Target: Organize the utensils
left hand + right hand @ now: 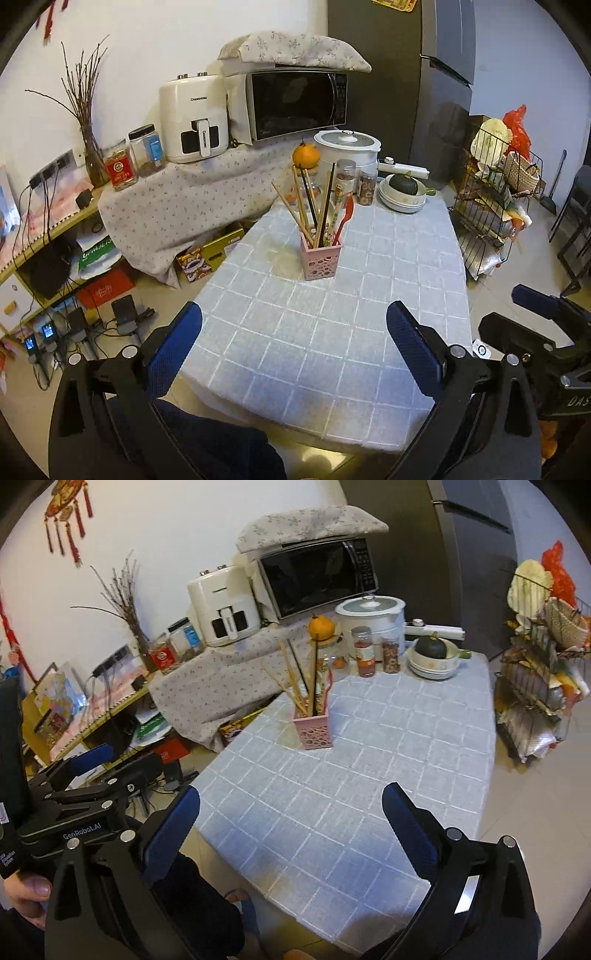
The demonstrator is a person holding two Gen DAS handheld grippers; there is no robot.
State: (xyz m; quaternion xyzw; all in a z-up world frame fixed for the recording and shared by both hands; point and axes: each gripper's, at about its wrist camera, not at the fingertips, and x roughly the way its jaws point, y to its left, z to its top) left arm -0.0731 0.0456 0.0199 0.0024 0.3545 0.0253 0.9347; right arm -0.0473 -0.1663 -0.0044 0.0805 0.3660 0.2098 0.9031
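A pink perforated utensil holder [320,258] [313,730] stands upright on the table with the grey checked cloth [332,332] [369,775]. In it stand several wooden and dark chopsticks [306,206] [303,675] and a red spatula [343,221]. My left gripper [295,317] is open and holds nothing, hanging over the table's near edge, well short of the holder. My right gripper [291,805] is open too, with nothing between its blue pads, at the near edge beside the left one.
At the table's far end stand an orange [306,155] on a jar, two spice jars [356,184], stacked bowls holding a dark squash [404,192] and a rice cooker [347,146]. A wire rack [495,199] is on the right; a covered side table with a microwave [295,103] is on the left.
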